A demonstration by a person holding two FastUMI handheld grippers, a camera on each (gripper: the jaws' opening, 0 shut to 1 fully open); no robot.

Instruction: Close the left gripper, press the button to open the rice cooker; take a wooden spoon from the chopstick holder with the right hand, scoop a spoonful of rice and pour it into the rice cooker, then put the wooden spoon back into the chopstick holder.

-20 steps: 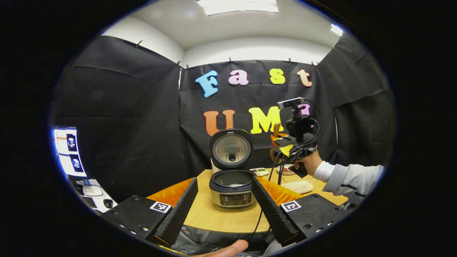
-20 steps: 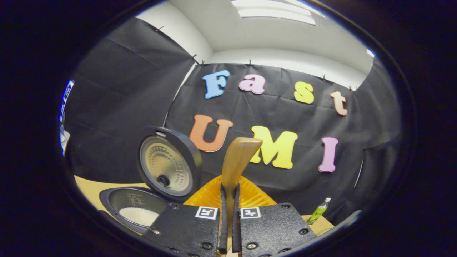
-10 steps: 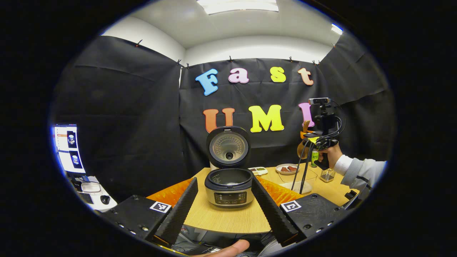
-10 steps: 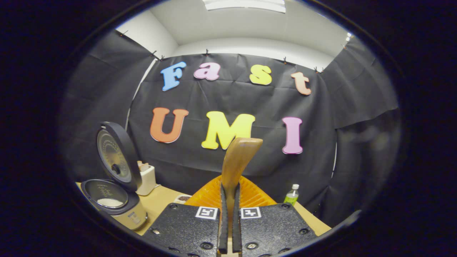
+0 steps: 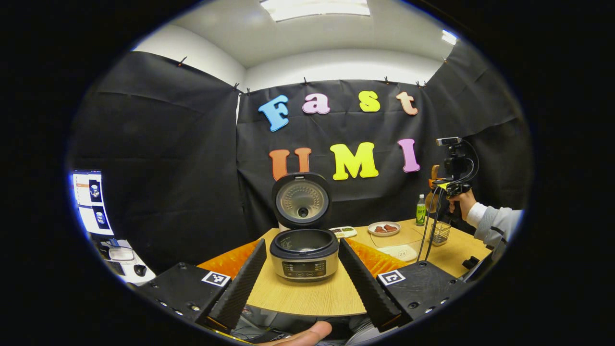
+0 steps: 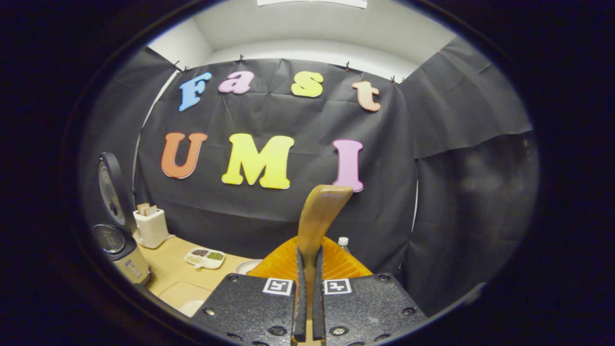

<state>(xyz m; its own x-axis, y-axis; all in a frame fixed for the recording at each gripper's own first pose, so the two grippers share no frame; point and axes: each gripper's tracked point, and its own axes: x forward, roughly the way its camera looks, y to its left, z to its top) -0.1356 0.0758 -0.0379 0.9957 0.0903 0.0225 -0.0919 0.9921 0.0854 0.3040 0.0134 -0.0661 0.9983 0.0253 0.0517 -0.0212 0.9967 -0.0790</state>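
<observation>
The rice cooker (image 5: 303, 253) stands open on the round wooden table (image 5: 307, 295), its lid (image 5: 301, 199) tipped up. My left gripper (image 5: 302, 283) is open in front of it, one finger on either side, holding nothing. In the right gripper view my right gripper (image 6: 307, 288) is shut on the wooden spoon (image 6: 319, 216), whose end sticks up ahead. The cooker (image 6: 117, 245) lies at that view's far left. In the left gripper view the right gripper (image 5: 446, 185) hangs over the wire chopstick holder (image 5: 440, 233).
A clear rice container (image 5: 401, 246), a plate (image 5: 383, 228), a small divided tray (image 5: 343, 232) and a green bottle (image 5: 421, 210) stand on the table's right half. A white box (image 6: 151, 226) sits behind the cooker. A hand and sleeve (image 5: 485, 221) hold the right gripper.
The right gripper has swung right with the spoon, from beside the cooker to above the chopstick holder. The left gripper has stayed open in front of the cooker.
</observation>
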